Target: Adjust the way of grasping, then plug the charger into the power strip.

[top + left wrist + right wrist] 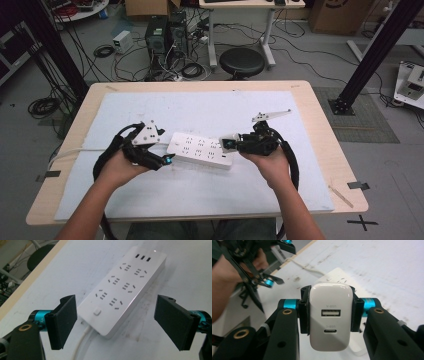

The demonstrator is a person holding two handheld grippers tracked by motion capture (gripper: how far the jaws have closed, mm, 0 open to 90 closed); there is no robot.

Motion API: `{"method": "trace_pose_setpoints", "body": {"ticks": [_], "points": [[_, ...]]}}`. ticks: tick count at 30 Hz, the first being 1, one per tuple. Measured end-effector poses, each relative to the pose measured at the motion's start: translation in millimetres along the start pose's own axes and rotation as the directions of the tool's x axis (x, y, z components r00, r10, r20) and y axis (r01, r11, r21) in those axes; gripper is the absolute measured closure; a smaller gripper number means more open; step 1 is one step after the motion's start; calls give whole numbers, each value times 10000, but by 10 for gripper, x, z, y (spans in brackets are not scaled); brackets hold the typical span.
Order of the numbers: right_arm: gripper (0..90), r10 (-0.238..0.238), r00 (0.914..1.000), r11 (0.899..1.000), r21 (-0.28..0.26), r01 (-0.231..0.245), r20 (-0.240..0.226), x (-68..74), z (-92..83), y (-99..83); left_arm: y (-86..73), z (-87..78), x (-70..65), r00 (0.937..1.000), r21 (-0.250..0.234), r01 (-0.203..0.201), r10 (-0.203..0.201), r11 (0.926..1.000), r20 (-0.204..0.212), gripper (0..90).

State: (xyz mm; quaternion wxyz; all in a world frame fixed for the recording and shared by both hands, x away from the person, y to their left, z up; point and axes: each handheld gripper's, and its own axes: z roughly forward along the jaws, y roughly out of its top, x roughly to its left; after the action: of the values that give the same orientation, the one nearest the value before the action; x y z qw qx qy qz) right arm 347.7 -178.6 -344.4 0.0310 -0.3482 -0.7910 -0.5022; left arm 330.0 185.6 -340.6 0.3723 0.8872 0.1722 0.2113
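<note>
Nearest the lens in the right gripper view, a white rounded-rectangle USB wall charger (330, 319) with two ports sits clamped between the right gripper (330, 315) jaws at frame centre. Left gripper (117, 322) jaws stand wide apart at the lower corners of the left gripper view, around the cord end of a white plastic rectangular power strip (122, 287) without touching it. High view: strip (201, 149) lies mid-frame on a white mat (210, 107) covering a light wooden table (320, 115), between both grippers.

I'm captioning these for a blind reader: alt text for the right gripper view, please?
A white USB charger, two ports facing the camera, is clamped between the right gripper's black jaws above a white power strip. The left gripper is at upper left.
</note>
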Motion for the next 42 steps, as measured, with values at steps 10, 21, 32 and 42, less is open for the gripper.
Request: {"method": "trace_pose_setpoints", "body": {"ticks": [10, 21, 32, 42], "points": [[634, -119, 9991, 9989, 464, 100, 412, -82, -25, 66, 49, -194, 265, 9998, 705, -107, 95, 9975, 173, 186], [634, -336, 9974, 9960, 845, 282, 631, -145, -59, 207, 7, -319, 491, 9991, 1539, 317, -355, 9876, 220, 186], [634, -927, 9917, 9802, 1829, 752, 889, -209, 114, 442, -84, -457, 480, 9982, 1288, 607, -597, 9898, -115, 188], [634, -2136, 9652, 9134, 3814, 1424, 1512, -184, 318, 667, -180, -397, 500, 9973, 1517, 731, -717, 9857, -143, 187]]}}
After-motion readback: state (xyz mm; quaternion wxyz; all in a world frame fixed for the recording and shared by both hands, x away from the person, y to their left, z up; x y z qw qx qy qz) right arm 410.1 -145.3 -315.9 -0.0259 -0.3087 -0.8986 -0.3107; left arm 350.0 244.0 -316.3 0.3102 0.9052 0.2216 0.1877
